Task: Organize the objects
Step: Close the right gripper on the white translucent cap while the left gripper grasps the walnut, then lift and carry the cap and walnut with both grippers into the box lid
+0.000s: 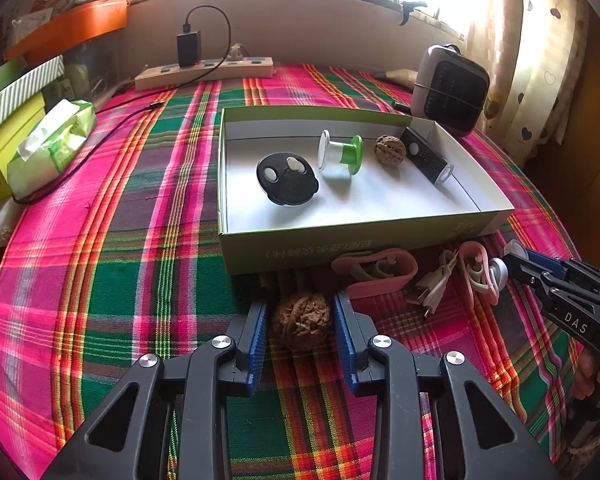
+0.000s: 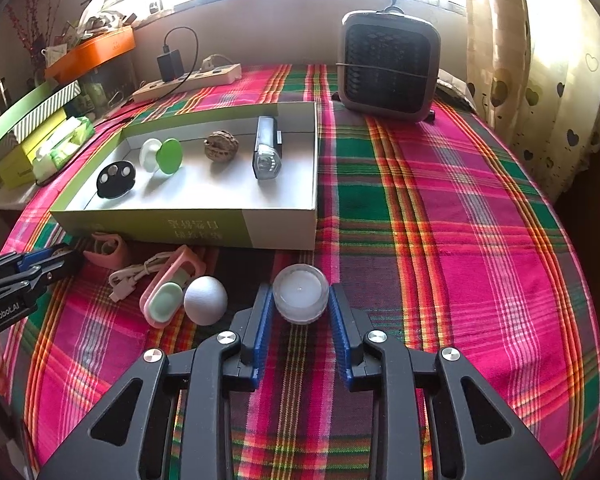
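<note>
A brown walnut (image 1: 302,326) lies on the plaid cloth, and my left gripper (image 1: 300,314) is shut on it, blue pads against both its sides. My right gripper (image 2: 300,300) is shut on a small clear round container (image 2: 300,298) standing on the cloth. Behind both sits an open green-and-white box (image 1: 340,236). It holds a black disc (image 1: 286,178), a green-and-white spool (image 1: 340,154), a second walnut (image 1: 389,150) and a black torch (image 1: 426,156). In front of the box lie a pink clip (image 1: 374,270), a white cable (image 1: 432,284), a pink-and-green case (image 2: 166,296) and a white ball (image 2: 205,300).
A grey fan heater (image 2: 388,68) stands at the back right of the round table. A power strip (image 1: 204,72) with a charger lies at the back. A tissue pack (image 1: 52,144) and stacked boxes (image 1: 16,92) sit at the left. A curtain (image 2: 540,80) hangs at the right.
</note>
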Available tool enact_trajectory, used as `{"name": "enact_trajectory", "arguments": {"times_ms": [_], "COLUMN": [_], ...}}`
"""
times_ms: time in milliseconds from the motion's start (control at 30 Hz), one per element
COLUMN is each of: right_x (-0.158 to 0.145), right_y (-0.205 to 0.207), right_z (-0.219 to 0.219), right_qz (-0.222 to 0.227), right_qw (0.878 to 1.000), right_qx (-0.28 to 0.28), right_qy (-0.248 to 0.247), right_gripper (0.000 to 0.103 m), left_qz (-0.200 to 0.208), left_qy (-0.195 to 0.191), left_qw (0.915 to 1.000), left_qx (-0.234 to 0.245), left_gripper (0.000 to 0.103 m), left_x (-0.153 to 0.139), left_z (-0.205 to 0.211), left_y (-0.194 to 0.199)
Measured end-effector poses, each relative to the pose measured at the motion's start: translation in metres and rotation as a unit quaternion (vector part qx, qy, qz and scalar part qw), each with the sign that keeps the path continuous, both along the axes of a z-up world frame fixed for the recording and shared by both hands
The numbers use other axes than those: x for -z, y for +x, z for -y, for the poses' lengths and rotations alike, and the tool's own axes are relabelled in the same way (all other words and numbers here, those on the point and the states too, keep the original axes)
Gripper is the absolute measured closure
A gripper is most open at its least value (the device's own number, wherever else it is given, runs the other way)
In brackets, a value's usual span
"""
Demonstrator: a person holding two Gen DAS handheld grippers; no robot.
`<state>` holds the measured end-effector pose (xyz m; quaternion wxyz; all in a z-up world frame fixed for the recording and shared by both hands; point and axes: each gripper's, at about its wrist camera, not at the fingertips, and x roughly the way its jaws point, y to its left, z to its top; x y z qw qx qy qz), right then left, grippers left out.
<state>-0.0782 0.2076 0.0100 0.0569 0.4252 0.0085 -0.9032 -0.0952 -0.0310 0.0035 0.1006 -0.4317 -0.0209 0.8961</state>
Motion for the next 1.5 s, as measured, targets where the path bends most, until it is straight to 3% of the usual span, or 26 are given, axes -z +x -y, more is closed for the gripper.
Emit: {"name": "enact_trajectory", "arguments": {"times_ms": [800, 1500], "right_x": [-0.025, -0.046], "right_y": [0.003, -0.029], "right_z": [0.004, 0.026], "right_qz": [-0.031, -0.046], "right_qw": [0.999, 0.998], "right_qx": [-0.011, -0.041], "right_qy": [-0.008, -0.008], "right_gripper": [0.074, 0.074], "left_qz": [-0.024, -0.046], "left_qy": [0.011, 0.011], "left_qw": [0.9997, 0.9988], "left_qx": [0.001, 0.006], "left_gripper": [0.074, 0.074], "left_x": [-0.026, -0.051], "left_z": [0.0, -0.002], "left_y": [0.0, -0.031]}}
